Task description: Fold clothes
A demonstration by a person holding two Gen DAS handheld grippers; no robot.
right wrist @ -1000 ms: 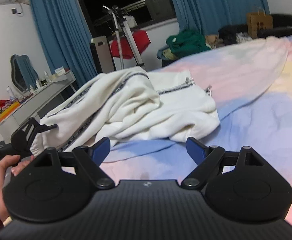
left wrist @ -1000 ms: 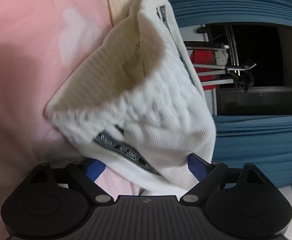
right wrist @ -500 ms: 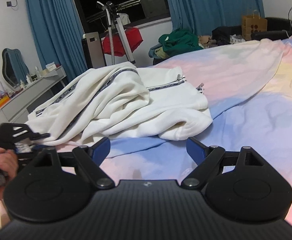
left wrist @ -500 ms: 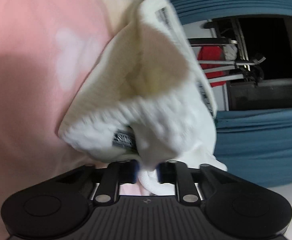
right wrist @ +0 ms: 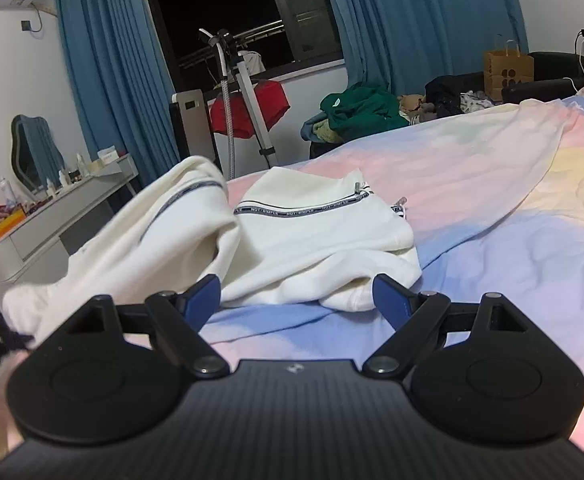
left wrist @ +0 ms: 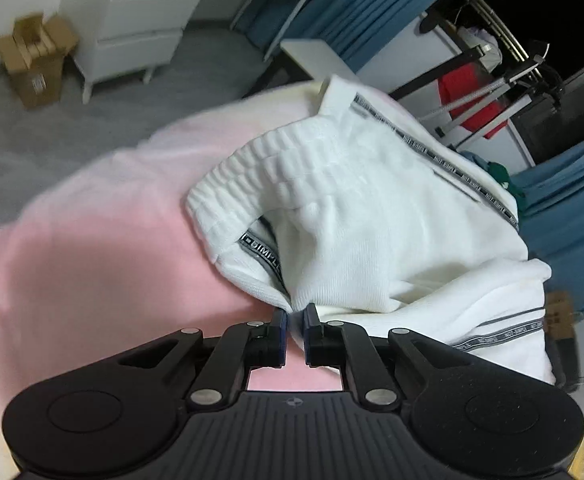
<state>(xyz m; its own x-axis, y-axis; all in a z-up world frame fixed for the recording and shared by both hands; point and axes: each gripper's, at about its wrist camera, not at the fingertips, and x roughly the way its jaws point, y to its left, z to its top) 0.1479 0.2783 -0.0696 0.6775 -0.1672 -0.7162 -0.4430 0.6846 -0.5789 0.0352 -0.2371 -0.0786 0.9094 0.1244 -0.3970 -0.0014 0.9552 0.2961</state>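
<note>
The jacket (right wrist: 320, 248) is cream-white with dark lettered tape trim; the bedsheet (right wrist: 512, 248) blends pink, lilac-blue and pale yellow; the curtains (right wrist: 412, 40) are blue; both grippers are black with blue pads (right wrist: 388, 294).

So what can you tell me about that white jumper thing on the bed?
The white garment looks like soft ribbed knit with a chunky ribbed cuff or hem. Dark tape printed with small white letters runs along its seams, and a metal zip pull shows near the top. It lies crumpled, not yet folded, on the pink and blue bedsheet. The left hand-held gripper has just closed and pinches a fold of its edge. The right hand-held gripper is open, not touching it.
</note>
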